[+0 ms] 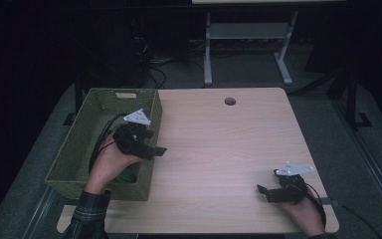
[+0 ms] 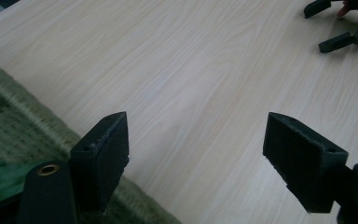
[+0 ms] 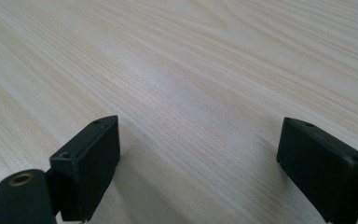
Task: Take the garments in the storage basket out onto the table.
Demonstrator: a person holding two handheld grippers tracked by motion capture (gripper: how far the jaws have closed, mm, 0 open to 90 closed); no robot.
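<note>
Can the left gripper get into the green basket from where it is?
Probably yes. The left gripper hangs open right over the green basket near its table-side rim, and the top is open with nothing across it.

green woven basket [image 1: 87, 149] upright at table's left edge

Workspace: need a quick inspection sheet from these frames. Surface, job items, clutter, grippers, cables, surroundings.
Surface: light wooden table, bare top, round hole near the far edge.
Job's things: green woven basket at the table's left edge; something green lies inside, too blurred to identify.
Clutter: nothing seen.
Grippers: left gripper open, over the basket's right rim, holding nothing; right gripper open, low over the table's near right, holding nothing.
Cables: black cable trails from the left gripper into the basket; another from the right gripper.
Surroundings: dark room, grey floor, metal frame behind the table.
</note>
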